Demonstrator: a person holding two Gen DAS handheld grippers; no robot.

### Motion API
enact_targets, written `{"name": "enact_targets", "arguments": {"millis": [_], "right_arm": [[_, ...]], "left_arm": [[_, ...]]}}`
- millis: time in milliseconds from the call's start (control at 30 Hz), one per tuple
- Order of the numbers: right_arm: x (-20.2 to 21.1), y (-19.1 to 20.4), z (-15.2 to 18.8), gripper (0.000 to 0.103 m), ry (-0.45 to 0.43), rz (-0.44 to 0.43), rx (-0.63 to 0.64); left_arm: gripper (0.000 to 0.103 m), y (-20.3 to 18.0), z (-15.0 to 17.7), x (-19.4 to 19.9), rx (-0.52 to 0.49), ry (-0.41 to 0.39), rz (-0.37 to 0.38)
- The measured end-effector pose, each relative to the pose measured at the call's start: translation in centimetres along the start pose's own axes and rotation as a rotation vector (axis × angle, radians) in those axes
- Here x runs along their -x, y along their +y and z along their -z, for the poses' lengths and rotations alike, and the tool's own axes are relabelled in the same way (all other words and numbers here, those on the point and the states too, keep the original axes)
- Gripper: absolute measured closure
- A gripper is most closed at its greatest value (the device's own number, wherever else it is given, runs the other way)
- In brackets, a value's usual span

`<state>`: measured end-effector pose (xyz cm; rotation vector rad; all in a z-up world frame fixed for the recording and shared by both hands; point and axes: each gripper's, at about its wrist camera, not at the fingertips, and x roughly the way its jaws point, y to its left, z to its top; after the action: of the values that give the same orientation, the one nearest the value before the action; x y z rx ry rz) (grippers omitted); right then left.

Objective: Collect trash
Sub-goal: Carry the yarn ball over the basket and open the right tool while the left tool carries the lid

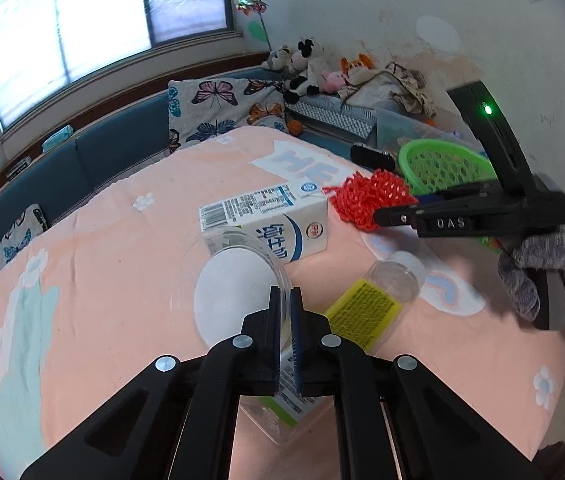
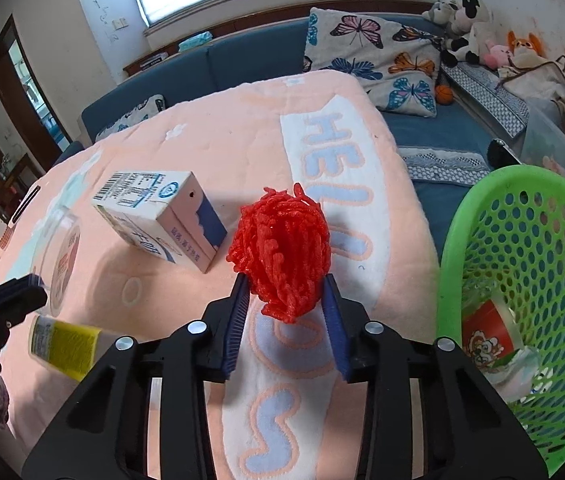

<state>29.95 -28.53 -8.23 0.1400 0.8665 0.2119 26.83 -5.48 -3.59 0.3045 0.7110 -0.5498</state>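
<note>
With my left tongs (image 1: pixel 285 294) pinching the clear cup's (image 1: pixel 238 280) thin rim and my right tongs (image 2: pixel 286 284) squeezing the red mesh wad (image 2: pixel 280 244), I fear the cup twisting free.

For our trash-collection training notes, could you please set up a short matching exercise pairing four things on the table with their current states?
Things:
1. red mesh ball
2. clear plastic cup
3. milk carton
4. green basket

States:
A. lying free on the pink blanket
B. rim pinched by the left gripper
C. already holds some wrappers
D. clamped in the right gripper

Pairs: 1-D, 2-B, 3-A, 4-C
</note>
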Motion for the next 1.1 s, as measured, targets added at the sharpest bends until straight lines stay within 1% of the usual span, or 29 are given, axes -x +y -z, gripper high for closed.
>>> {"name": "enact_targets", "arguments": {"millis": [67,267,433,567,733,1100], "right_arm": [[0.5,0.2,0.1,0.068,-0.010,-0.006,0.002],[2.7,0.5,0.4,0.070,-0.046,-0.020,-0.009],[4.9,0.1,1.0,0.070,-0.077,-0.008,-0.007],[7.0,-0.7,1.5,0.070,-0.105,0.004,-0.015],[9.7,-2.6,2.3,0.070,-0.136,0.026,-0.043],[13.7,-8.3,4.6,0.070,-0.157,0.129,-0.096]], "left_arm": [[0.098,0.0,-0.1,0.4,0.012,-0.011,-0.004],[0.098,0.1,-0.8,1.9,0.035,-0.051,-0.011],[0.098,-0.4,-1.7,3.3,0.048,-0.090,0.006],[0.098,-1.7,-2.5,3.9,0.044,-0.113,0.030],[0.098,-3.7,-3.6,4.1,0.035,-0.133,0.063],[0.098,-9.4,-6.7,3.2,-0.016,-0.160,0.147]]}}
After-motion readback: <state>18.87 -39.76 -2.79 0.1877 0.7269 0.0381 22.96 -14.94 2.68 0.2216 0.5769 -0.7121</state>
